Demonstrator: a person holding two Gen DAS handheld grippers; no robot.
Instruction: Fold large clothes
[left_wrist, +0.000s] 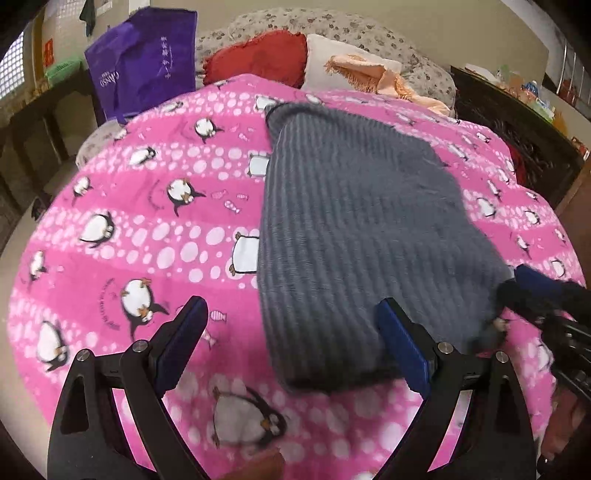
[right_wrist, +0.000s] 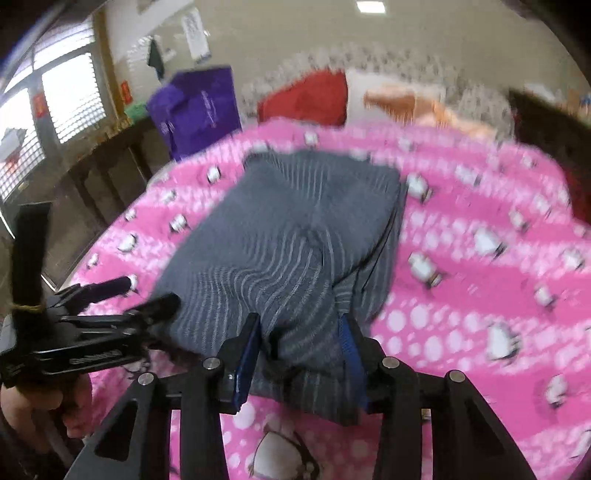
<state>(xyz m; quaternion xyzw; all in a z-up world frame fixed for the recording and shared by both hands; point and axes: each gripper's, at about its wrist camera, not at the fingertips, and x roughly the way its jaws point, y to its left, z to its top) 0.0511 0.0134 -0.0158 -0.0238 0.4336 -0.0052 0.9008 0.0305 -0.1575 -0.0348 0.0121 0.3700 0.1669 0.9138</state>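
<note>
Ribbed grey knit garment (left_wrist: 354, 221), soft and thick, folded to a rough rectangle, lying on the pink fleece blanket (left_wrist: 147, 229) printed with penguins and white dots. Beyond the garment: a red cushion (left_wrist: 258, 59), a cream pillow (left_wrist: 325, 59) draped with fringed peach cloth (left_wrist: 373, 74), and a glossy purple tote bag (left_wrist: 144, 62) (left of the cushion). Left wrist view sharp, showing the left gripper (left_wrist: 291, 328) with jaws spread wide, empty, the blue pad of one finger just beside the garment's near edge. Right wrist view blurred, adding a barred window (right_wrist: 70, 96) far left of the garment and a hand (right_wrist: 48, 406) on the left tool's handle. Right gripper (right_wrist: 299, 350) part closed, blue pads pinching a bunched fold of the garment's near edge.
</note>
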